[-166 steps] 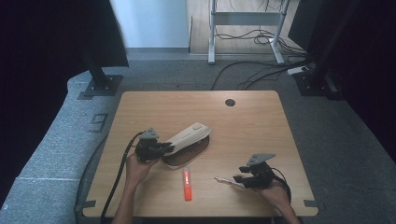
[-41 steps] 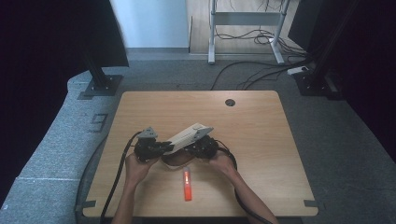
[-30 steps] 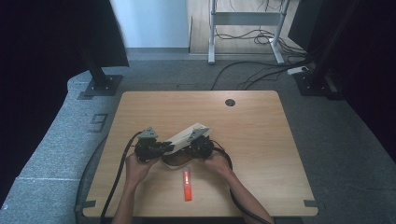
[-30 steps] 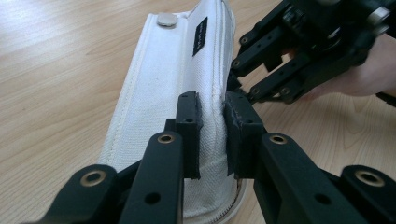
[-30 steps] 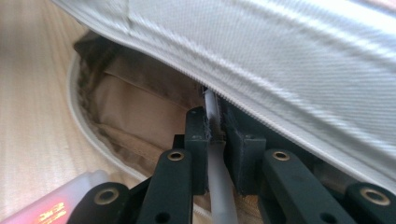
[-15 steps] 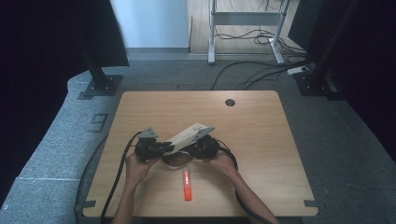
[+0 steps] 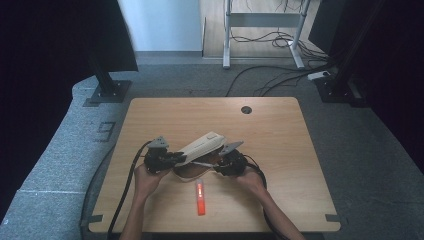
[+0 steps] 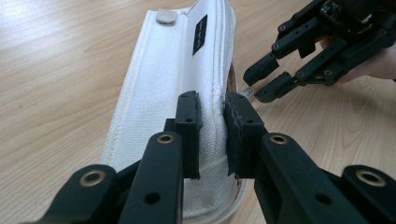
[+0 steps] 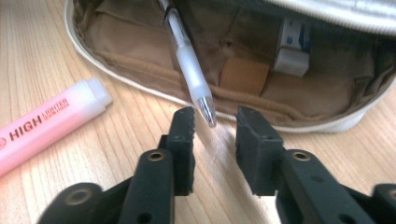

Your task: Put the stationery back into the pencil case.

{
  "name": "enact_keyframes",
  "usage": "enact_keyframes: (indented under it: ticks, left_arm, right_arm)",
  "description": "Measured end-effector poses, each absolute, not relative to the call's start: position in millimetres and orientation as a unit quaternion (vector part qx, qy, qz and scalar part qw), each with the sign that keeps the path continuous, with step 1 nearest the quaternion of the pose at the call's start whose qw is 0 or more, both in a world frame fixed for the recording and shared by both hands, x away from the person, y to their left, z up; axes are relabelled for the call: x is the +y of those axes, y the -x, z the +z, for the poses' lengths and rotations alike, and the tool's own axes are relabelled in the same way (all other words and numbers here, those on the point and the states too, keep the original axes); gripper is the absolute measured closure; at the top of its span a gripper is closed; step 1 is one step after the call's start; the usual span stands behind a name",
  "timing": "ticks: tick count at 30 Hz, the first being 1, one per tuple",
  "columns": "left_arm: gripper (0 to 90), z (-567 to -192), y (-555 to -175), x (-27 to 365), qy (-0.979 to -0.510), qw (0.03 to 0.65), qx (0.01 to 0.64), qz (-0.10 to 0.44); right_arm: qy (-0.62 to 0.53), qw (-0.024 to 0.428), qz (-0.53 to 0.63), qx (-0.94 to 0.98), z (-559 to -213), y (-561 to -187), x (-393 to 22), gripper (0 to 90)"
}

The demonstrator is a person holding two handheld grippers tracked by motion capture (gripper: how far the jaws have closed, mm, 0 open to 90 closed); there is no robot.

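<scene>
Gripping the upper flap of the pouch [image 8: 173, 93], the left claw [image 8: 212, 135] is clamped on the white fabric edge and props the pouch open above the surface [image 7: 280, 130]. High view: pouch [image 7: 202, 146] sits near the middle of the surface, slanted, between the two claws; left claw [image 7: 172, 159] at its lower-left end, right claw [image 7: 220, 165] just beside its open mouth.

Right claw [image 9: 215, 137]: jaws apart, with a gap between the pads; they have just been closing somewhat. Pen [image 9: 189, 60] sticks out of the pouch mouth, tip pointing down toward the gap. Tip lies just above and between the pads; neither pad presses on it.

Pouch interior [image 9: 140, 56]: brown lining. Eraser [image 9: 292, 49], white with a blue sleeve, lies inside at the right of the right gripper view. A tan ribbed patch [image 9: 243, 74] sits on the lining between pen and eraser.

Highlighter [image 9: 46, 126], pink, lies flat on the surface outside the pouch, near its rim, not touching either claw. High view: highlighter [image 7: 200, 197] is on the person's side of the pouch, between the forearms.

Left gripper view: the right claw [image 8: 273, 77] shows at the far side of the pouch, pads apart.
</scene>
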State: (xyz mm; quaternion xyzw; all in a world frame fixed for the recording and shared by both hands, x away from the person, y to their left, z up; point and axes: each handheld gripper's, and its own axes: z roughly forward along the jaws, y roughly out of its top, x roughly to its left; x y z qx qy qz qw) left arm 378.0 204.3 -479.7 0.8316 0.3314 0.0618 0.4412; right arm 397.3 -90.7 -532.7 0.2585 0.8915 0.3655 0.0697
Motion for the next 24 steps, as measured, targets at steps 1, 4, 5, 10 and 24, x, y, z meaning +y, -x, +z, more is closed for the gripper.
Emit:
enact_keyframes:
  ticks: [1,4,5,10,24]
  left_arm:
    - [76.4,-480,-378,204,-0.832,0.441,0.331,0.062]
    - [76.5,-480,-378,204,-0.831,0.442,0.332,0.061]
    - [76.4,-480,-378,204,-0.832,0.442,0.331,0.060]
    - [76.4,-480,-378,204,-0.832,0.442,0.331,0.061]
    - [76.3,-480,-378,204,-0.831,0.442,0.331,0.061]
  right_arm:
    - [-0.259,0.070,0.363,0.892,-534,-398,-90,71.8]
    - [-0.254,0.066,0.359,0.896,-536,-398,-88,77.1]
    - [-0.250,0.068,0.358,0.897,-536,-399,-87,79.3]
    - [-0.248,0.077,0.368,0.893,-532,-402,-85,80.0]
    - [-0.270,0.107,0.356,0.888,-525,-432,-76,73.0]
